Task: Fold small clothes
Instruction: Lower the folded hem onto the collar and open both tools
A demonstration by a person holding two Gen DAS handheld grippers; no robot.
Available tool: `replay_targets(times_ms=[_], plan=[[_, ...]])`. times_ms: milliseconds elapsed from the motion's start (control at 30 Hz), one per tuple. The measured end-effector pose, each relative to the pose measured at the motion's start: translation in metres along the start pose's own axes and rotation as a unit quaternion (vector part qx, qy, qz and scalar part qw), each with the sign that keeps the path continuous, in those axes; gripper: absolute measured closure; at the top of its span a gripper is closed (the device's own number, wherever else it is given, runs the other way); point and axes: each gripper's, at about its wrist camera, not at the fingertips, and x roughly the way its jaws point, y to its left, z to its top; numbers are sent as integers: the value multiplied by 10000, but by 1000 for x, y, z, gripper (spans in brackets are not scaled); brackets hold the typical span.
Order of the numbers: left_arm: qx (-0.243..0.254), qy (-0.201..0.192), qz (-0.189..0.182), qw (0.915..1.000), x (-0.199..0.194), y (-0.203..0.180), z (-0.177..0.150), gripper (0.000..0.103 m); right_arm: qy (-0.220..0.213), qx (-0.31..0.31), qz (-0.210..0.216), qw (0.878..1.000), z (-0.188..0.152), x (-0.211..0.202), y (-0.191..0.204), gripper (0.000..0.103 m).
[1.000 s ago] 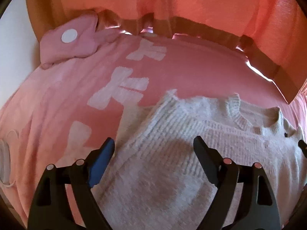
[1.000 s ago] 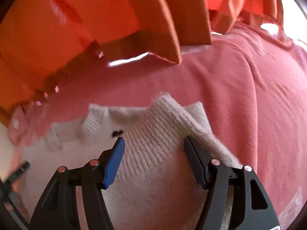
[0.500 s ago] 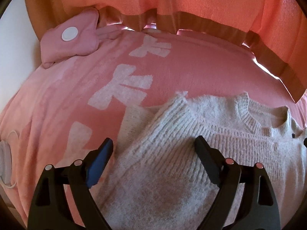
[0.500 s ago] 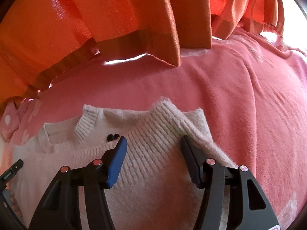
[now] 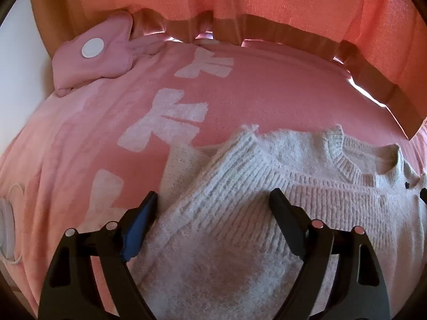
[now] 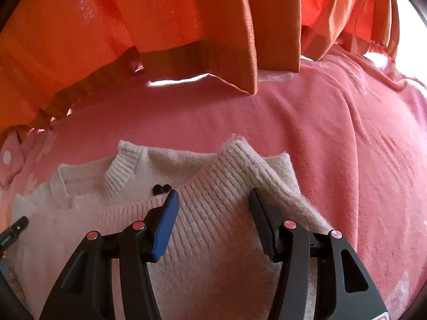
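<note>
1. My left gripper [image 5: 213, 205] sits at the bottom of its frame with its jaws spread wide, grasping nothing; the blue-padded finger is at lower left and the black one at lower right.
2. My right gripper [image 6: 213, 200] is likewise spread apart at the bottom of its frame, its fingers over the knit with nothing pinched between them.
3. The sweater [image 5: 267, 200] is cream and ribbed, and it fills the lower centre and right of the left view, lying on the blanket [image 5: 80, 146].
4. One sleeve [image 5: 240, 165] is folded in across the body, its cuff pointing toward the upper middle of that frame.
5. In the right view the sweater [image 6: 112, 213] takes the lower left and centre, and its other sleeve [image 6: 240, 165] is folded inward too, the cuff near the frame's centre.
6. The collar [image 6: 122, 168] stands up left of centre, with two small dark dots [image 6: 161, 188] just beside my blue pad.
7. The blanket is pink with pale blocky shapes [image 5: 165, 125] running up the left half of the left view; in the right view it spreads plain and creased to the right edge.
8. A pink pouch [image 5: 93, 56] with a white round patch lies at the upper left of the left view, on the blanket's far edge.
9. Orange curtains [image 6: 133, 26] hang across the top of both frames, with bright light showing under their hems.
10. A white wall [image 5: 16, 53] shows at the far left of the left view.
</note>
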Motion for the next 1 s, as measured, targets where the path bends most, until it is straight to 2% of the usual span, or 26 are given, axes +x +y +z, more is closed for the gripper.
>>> replay_targets(times_ms=[667, 767, 867, 900, 967, 1000], plan=[[14, -9, 102, 9999, 3, -2, 0, 20, 90, -9, -64, 9999, 0, 4, 1, 49], [25, -42, -2, 10000, -1, -3, -1, 32, 102, 1, -50, 9999, 1, 5, 0, 49], [58, -106, -101, 9999, -7, -3, -1, 52, 89, 109, -35, 9999, 3, 4, -6, 51], [63, -123, -161, 9998, -8, -3, 0, 64, 80, 178, -26, 9998, 4, 4, -10, 54], [84, -155, -312, 9994, -13, -3, 0, 78, 140, 280, 55, 9995, 4, 6, -16, 57], [109, -160, -330, 9993, -14, -4, 1, 81, 170, 258, 11, 9995, 4, 8, -17, 66]])
